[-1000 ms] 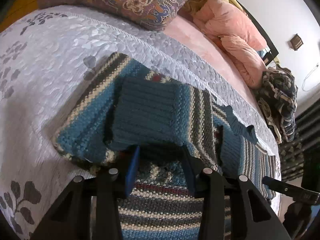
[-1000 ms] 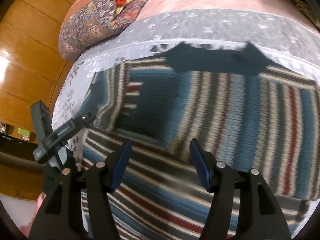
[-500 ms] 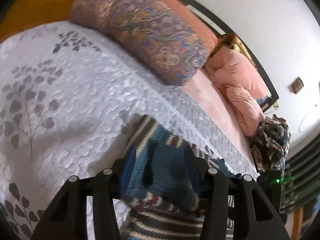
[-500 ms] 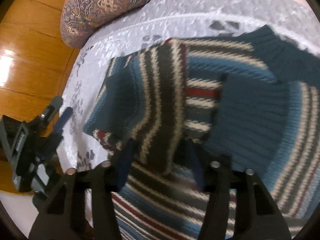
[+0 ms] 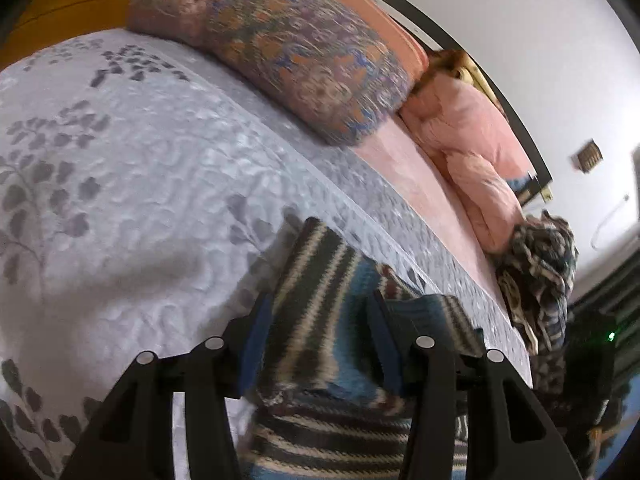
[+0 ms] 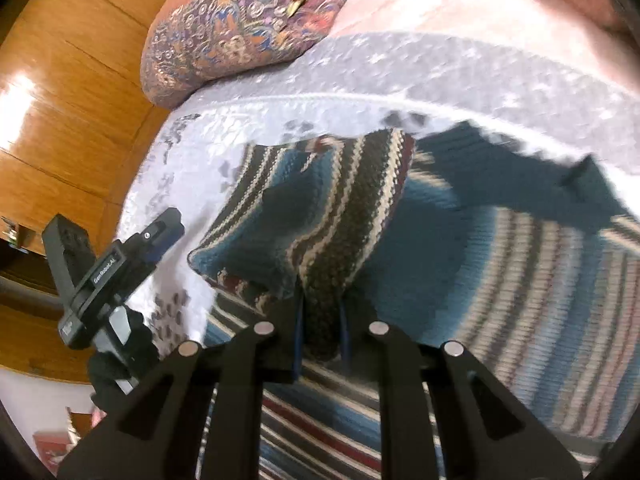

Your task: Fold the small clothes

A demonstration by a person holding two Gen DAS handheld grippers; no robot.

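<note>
- Striped knit sweater (image 6: 500, 280): lies on the grey leaf-print bedspread (image 5: 120, 200), body spread flat toward the near right; one sleeve (image 6: 320, 216) is doubled over on the left side of the body.
- Right gripper (image 6: 320, 344): your jaws are pinched on a thick roll of that sleeve's striped knit, with fabric bulging above the blue pads (image 6: 298, 332). Grip looks deep, not just an edge.
- Left gripper (image 5: 316, 344): jaws stand apart, straddling the sleeve fold without visibly clamping it. In the right wrist view it hangs off the left edge of the sweater, over the bedspread.
- Risk, judged: the knit is heavy and stretchy. Pull the sleeve across with one gripper only and the body underneath may drag and wrinkle, since nothing pins it.
- Risk, judged: the bunched roll in your right jaws may drop as a lump, not a flat panel, leaving a bulky fold.
- Risk, judged: both views are motion-blurred, so exact layer count in the pinch cannot be told; you may have caught body fabric too.
- Room: open bedspread to the left and far of the sweater. Patterned bolster pillow (image 5: 280, 48) and pink bedding (image 5: 472, 152) sit well apart at the far side; a heap of dark patterned clothes (image 5: 536, 276) sits far right. Bed edge is near left.
</note>
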